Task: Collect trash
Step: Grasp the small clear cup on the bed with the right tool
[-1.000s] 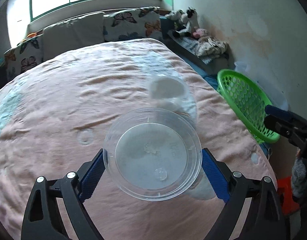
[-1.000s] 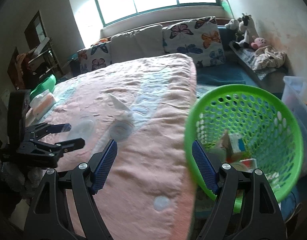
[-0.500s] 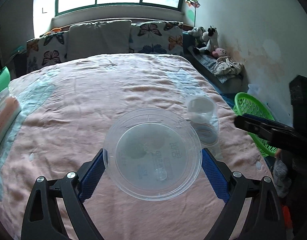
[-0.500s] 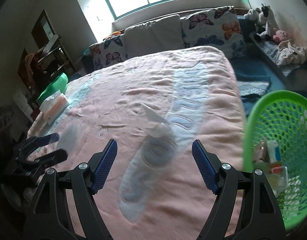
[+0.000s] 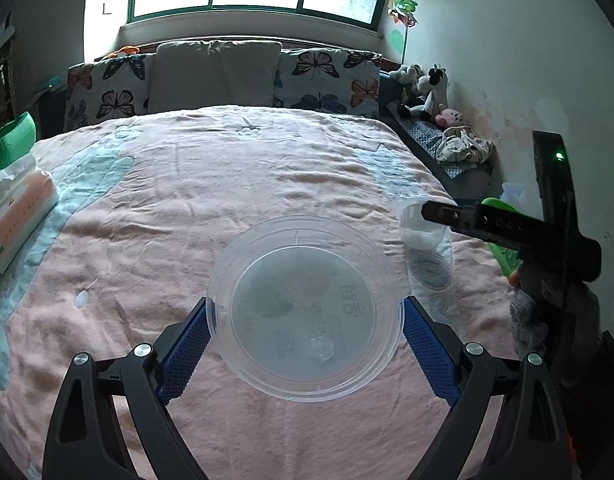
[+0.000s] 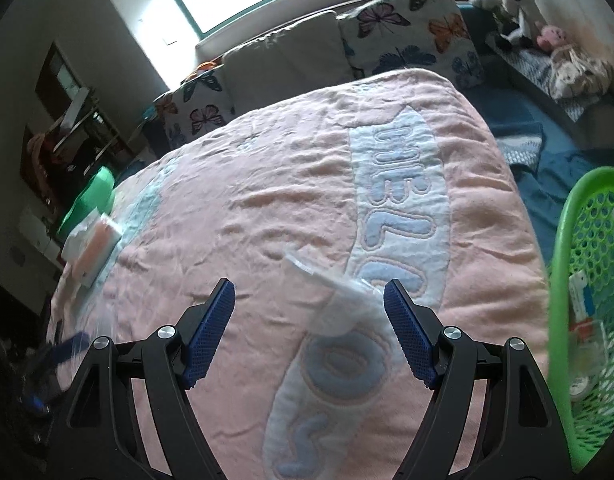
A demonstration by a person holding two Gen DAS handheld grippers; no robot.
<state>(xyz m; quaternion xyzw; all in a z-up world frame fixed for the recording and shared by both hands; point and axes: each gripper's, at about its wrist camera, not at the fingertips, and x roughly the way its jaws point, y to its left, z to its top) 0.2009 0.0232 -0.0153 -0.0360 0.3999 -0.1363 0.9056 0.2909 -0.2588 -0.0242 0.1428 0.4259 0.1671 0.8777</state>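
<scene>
Clear tub point(image 5: 305, 308) clamped in left jaws; right jaws wide, empty; green basket point(image 6: 563, 240) holds packaging.

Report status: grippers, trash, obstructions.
Left gripper shut on clear lid. Right gripper open, plastic cup between fingers, ungripped. Basket right. Nothing blocking.

I see a clear round plastic container point(image 5: 305, 306), shallow and empty, with faint print on its base, facing my left camera mouth-on and held off the bed point(image 5: 227, 168) between the blue pads. A second clear plastic cup point(image 6: 341, 308) lies tipped on its side on the pink blanket, on the white lettered strip, its torn film lid point(image 6: 307, 266) sticking up (blurred, so detail is poor). The green mesh basket point(image 6: 567, 240) sits beside the bed's edge and holds a small carton and other scraps.
</scene>
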